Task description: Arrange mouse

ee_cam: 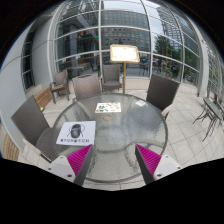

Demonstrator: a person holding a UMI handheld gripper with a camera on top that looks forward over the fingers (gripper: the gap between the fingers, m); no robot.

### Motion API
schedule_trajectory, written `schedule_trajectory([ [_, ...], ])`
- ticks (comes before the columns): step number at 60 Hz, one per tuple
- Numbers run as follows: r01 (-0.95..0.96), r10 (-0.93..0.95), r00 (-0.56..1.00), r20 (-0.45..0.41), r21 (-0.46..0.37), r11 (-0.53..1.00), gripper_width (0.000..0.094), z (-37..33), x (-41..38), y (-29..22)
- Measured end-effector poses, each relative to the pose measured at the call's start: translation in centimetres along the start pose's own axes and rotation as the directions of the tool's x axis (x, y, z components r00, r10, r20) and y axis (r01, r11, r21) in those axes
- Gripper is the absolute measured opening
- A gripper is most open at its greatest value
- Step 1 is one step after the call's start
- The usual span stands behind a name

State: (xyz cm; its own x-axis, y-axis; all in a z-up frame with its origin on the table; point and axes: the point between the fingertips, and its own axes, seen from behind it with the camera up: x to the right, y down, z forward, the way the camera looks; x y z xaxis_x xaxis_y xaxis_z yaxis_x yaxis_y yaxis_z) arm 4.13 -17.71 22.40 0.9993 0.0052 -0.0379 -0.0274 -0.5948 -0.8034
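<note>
Plainly nothing is in hand yet: the gripper hangs over the near edge of the round glass table with its fingers spread wide, the magenta pads well apart and bare glass showing between them, so they have hold of nothing. Just beyond the left finger, on the near-left part of the tabletop, lies a white mouse pad with a line of pink lettering along its near edge, and on it sits the dark mouse, roughly at the middle of the pad as far as I can tell from here. Farther across the table, toward the far side, lies a small printed card or leaflet; what is on it is too small to read. Grey chairs stand around the table, and behind them a sign on a post stands before a tall glass facade. My judgement is that the task is at its very start or else nearly over: the mouse rests on its pad untouched by the fingers, and if it needs moving or squaring up, the reach to the left, the grasp and the placing are all yet to be done.
</note>
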Motion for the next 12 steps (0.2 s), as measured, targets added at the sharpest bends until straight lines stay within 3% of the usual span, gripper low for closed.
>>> schedule_trajectory([
  [12, -0.007, 0.007, 1.0, 0.007, 0.018, 1.0, 0.0857, -0.1, 0.66, -0.75],
])
